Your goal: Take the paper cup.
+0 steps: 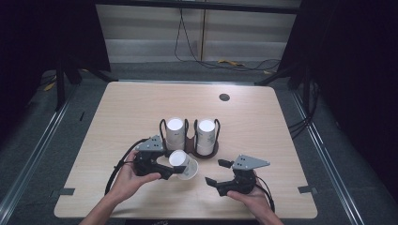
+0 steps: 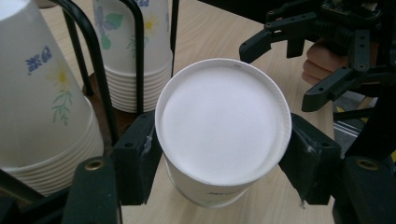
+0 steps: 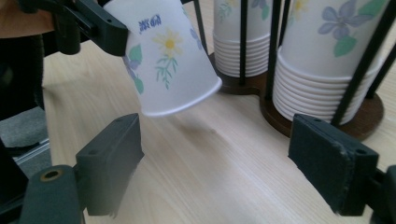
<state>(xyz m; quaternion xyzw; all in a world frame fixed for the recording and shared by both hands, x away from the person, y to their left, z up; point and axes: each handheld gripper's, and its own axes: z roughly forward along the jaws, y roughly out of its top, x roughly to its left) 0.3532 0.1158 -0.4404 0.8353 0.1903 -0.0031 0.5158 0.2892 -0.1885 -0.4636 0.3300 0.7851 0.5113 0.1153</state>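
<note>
A white paper cup with a flower print is tilted above the table, its mouth down toward the wood, and my left gripper is shut on its sides. In the left gripper view the cup's flat base faces the camera between the two pads. In the right gripper view the cup hangs tilted at upper left, a left finger pressed on it. My right gripper stands open just right of the cup, with nothing between its pads.
A dark wire holder at mid-table carries two stacks of upside-down cups, the left stack and the right stack. A black grommet hole lies at the far side. Bare wood surrounds the holder.
</note>
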